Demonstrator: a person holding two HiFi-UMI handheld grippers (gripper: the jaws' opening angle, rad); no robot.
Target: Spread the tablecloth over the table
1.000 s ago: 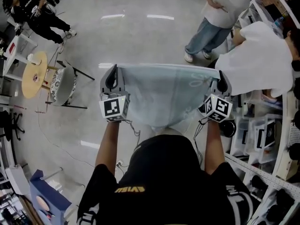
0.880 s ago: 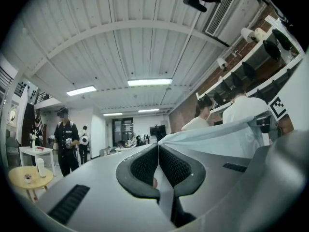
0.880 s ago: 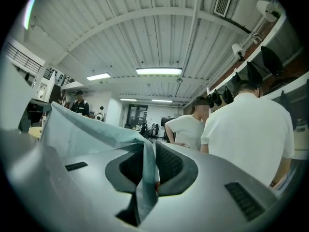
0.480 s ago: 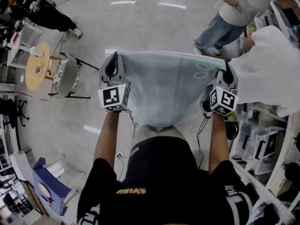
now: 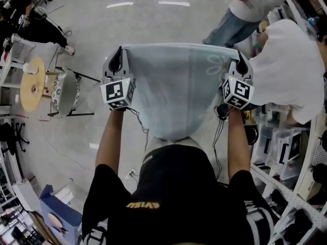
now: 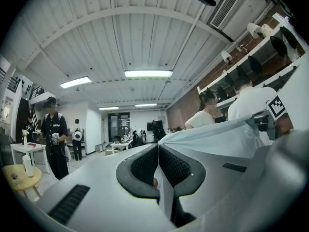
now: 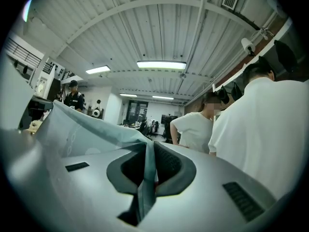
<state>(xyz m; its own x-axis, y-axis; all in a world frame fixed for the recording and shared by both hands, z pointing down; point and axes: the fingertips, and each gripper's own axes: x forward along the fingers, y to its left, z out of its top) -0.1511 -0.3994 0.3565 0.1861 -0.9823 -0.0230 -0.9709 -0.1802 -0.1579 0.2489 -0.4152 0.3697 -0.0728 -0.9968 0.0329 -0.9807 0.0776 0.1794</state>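
A pale blue tablecloth (image 5: 173, 88) hangs stretched between my two grippers in the head view, its lower part drooping toward my body. My left gripper (image 5: 118, 60) is shut on the cloth's left top corner (image 6: 193, 139). My right gripper (image 5: 240, 64) is shut on the right top corner (image 7: 91, 129), with the fabric pinched between its pads (image 7: 166, 166). Both grippers point level, held out in front of me at chest height. No table is in sight under the cloth.
A person in a white shirt (image 5: 286, 70) bends at the shelves (image 5: 291, 147) close on my right, another stands beyond (image 5: 245, 9). A round wooden stool (image 5: 31, 83) and a chair (image 5: 66, 92) stand at left. Open floor (image 5: 153, 19) lies ahead.
Both grippers and the stretched cloth have moved forward and up in the head view. The person in white now sits nearer my right gripper. The grips are unchanged.
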